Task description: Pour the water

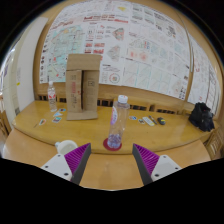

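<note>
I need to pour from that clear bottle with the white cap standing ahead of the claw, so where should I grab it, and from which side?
Take the bottle around its straight middle, below the white cap. It stands upright on the wooden table, just beyond the open claw and roughly centred, so come straight ahead, level, one finger on each side.

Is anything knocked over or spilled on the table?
No, nothing stands out. The bottle stands upright on the table, just ahead of the open gripper, not yet between its fingers. The cardboard box and a second bottle also stand upright. No spill shows.
</note>
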`<move>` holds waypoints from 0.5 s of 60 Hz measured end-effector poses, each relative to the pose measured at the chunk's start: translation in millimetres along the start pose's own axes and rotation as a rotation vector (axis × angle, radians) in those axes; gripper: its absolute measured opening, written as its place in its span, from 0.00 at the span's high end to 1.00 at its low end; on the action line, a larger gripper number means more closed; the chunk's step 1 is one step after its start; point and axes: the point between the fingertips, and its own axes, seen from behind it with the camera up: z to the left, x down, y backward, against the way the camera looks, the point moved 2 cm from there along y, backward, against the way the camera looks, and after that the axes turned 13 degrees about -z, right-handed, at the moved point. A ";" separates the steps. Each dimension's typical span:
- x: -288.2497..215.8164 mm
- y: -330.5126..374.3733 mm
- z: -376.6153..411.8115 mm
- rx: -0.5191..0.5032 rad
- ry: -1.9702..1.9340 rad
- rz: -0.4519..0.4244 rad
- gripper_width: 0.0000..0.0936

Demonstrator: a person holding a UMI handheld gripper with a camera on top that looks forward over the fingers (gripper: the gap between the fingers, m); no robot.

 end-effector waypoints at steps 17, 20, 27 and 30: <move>-12.4 171.4 29.6 0.028 0.031 -0.026 0.09; -13.5 194.3 35.5 0.023 0.019 -0.031 0.09; -13.6 231.9 37.1 0.030 0.004 -0.049 0.09; -13.3 244.7 35.6 0.037 -0.002 -0.047 0.09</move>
